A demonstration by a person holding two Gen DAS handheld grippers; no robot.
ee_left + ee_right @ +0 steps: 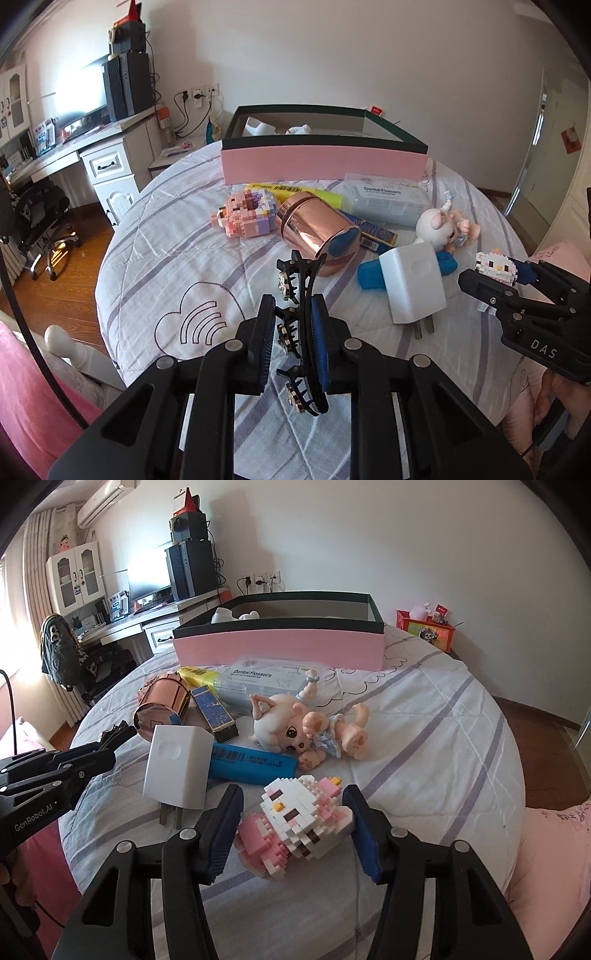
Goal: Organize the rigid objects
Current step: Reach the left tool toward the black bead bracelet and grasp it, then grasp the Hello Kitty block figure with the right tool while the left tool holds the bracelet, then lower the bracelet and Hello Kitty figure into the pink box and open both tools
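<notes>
My left gripper (293, 306) is shut on a black hair clip (306, 280) with jewelled teeth, held upright just above the striped bedspread (166, 258). My right gripper (295, 805) is shut on a white and pink block cat figure (299, 816), with both blue pads against its sides. In the left wrist view that cat figure (493, 264) sits at the tips of the right gripper (491, 273). From the right wrist view the left gripper (110, 749) shows at the left with the clip (118, 731) sticking out. A pink box (321, 166) with a dark rim stands open at the back.
Between the grippers and the box lie a copper canister (317, 229), a white charger plug (413, 288), a blue tube (251, 764), a doll (295, 731), a dental flosser case (266, 679), a pink block figure (247, 214) and a yellow pack (295, 190). A desk (74, 147) stands left of the bed.
</notes>
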